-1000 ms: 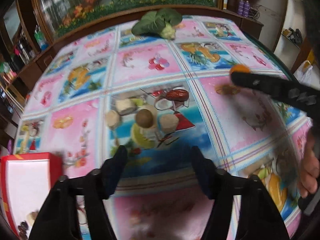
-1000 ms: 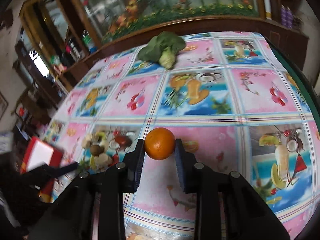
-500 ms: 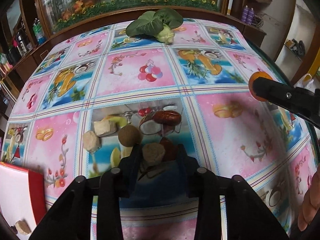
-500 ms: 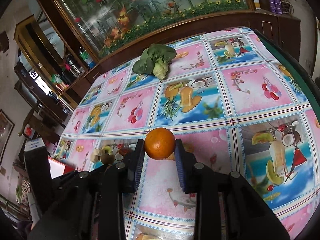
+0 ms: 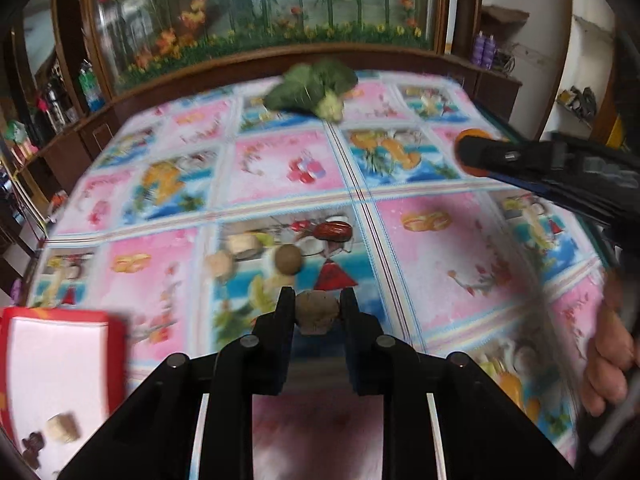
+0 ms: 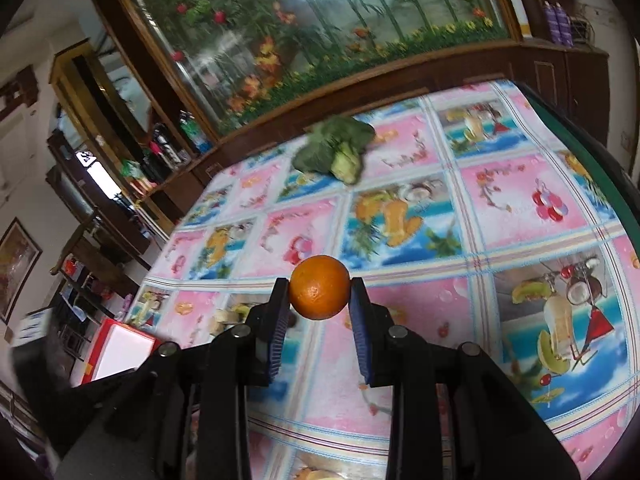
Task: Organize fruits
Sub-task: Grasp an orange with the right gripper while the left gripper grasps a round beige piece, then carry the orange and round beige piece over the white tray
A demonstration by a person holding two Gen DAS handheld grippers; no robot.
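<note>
Left wrist view first: left gripper (image 5: 317, 307) is pinching a small brown, rough-skinned fruit (image 5: 316, 311) between its fingertips, raised above the patterned tablecloth (image 5: 460, 264). Judged light and fairly firm, the piece looks lumpy rather than round, so a hold across its widest middle, as now, should be the safest; it is small and could twist out if the squeeze slackens. Beyond it on the cloth lie a round brown fruit (image 5: 287, 259), a red date (image 5: 332, 231) and two pale chunks (image 5: 219, 263) (image 5: 244, 243), grouped close together. A red-rimmed box (image 5: 60, 364) sits at lower left with a pale cube (image 5: 61, 429) and some dark pieces inside, the likely destination. Nothing stands between the held piece and that box, though motion blur limits certainty. A leafy green vegetable (image 5: 316, 88) rests at the far edge, well apart. A hand (image 5: 608, 356) shows at the right margin. Right wrist view: right gripper (image 6: 319, 295) is closed on an orange (image 6: 319, 287), its blue pads bearing on opposite sides at the widest part, clear of the table. The orange is judged the heavier item, with a smooth waxy rind that may slip and a round form that will roll if set down loosely. The red box (image 6: 120, 346) appears low at left, partly behind the gripper body; the vegetable (image 6: 336, 150) lies far ahead.
</note>
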